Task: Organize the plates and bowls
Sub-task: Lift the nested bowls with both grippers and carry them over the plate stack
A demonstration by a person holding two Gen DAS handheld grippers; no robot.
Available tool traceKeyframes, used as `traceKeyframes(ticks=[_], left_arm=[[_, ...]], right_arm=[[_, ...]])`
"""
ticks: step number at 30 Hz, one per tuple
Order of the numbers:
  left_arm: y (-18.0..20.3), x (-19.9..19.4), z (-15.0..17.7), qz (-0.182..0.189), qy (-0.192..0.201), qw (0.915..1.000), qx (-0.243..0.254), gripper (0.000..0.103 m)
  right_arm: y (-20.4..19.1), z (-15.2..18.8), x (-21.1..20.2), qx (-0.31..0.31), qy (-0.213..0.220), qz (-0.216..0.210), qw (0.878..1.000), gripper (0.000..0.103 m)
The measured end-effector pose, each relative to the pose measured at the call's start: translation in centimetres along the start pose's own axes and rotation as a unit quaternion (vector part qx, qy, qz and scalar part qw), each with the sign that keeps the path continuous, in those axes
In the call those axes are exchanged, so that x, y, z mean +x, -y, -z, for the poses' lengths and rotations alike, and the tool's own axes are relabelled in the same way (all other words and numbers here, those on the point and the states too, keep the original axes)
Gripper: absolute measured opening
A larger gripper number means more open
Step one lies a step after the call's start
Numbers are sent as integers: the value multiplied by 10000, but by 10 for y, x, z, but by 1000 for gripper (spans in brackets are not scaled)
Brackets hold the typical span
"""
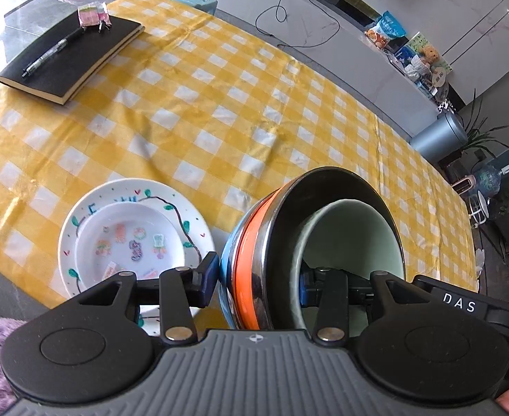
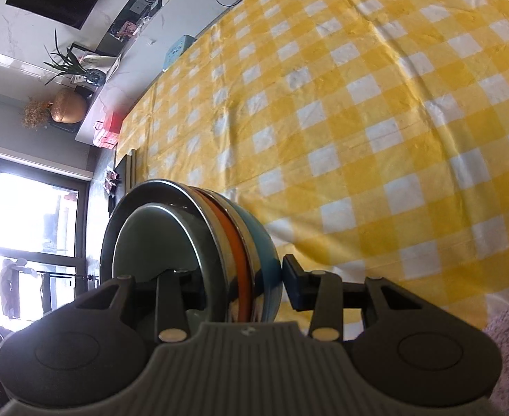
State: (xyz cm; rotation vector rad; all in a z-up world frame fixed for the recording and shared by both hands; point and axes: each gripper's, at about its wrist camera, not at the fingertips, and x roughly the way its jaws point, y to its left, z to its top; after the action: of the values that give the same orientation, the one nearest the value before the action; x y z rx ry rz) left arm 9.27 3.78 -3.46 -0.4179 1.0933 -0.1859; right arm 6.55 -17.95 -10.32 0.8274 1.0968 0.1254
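left wrist view: nested blue, orange, steel and pale-green bowls (image 1: pixel 310 242) clamped by both tools.

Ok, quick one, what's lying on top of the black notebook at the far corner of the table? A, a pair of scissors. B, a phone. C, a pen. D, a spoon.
C: in the left wrist view a pen with a clear barrel lies along the cover of the black notebook, beside a small pink packet.
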Motion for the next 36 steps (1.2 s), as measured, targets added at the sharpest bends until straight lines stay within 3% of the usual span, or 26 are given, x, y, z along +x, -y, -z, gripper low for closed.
traceKeyframes(ticks=[8,18,36], left_arm=[[-44,-25,-16,-196,236,9987,-409,48],[-100,-25,-21,-479,85,9951,-864,48],[-110,0,-23,-443,-274,9959,-733,48]], right_arm=[[-53,7,29,-379,-270,-136,9988,41],[-83,26,85,-601,-813,-100,9948,41],[-81,24,109,-827,-730,179,9937,40]])
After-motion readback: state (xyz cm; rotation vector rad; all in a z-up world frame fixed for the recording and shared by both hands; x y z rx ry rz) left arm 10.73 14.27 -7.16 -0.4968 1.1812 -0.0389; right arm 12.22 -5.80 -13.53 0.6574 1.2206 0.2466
